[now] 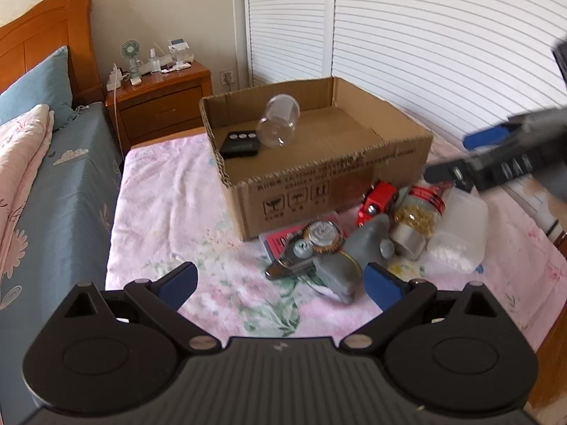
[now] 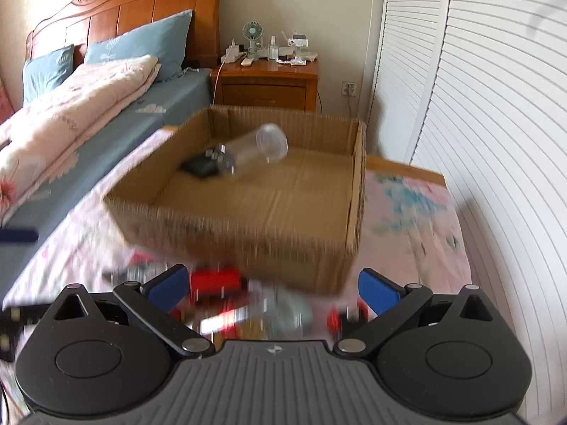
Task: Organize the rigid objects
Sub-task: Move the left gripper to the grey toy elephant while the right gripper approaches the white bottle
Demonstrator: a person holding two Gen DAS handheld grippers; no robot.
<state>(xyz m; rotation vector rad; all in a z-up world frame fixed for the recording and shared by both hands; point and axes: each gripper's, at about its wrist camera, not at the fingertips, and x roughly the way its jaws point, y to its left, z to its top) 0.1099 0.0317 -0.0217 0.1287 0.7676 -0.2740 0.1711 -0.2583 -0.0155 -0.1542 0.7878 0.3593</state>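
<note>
An open cardboard box stands on a floral cloth. Inside lie a clear plastic jar and a black remote-like device. The jar and the box also show in the right wrist view. In front of the box is a pile: a red toy car, a jar of gold bits with a red label, a white plastic container, a grey object and a metal tool. My left gripper is open and empty before the pile. My right gripper is open above the blurred pile; it shows at the right of the left wrist view.
A bed with a blue sheet and pink quilt lies to the left. A wooden nightstand with a small fan and bottles stands behind. White louvred doors run along the right. A red card lies under the tool.
</note>
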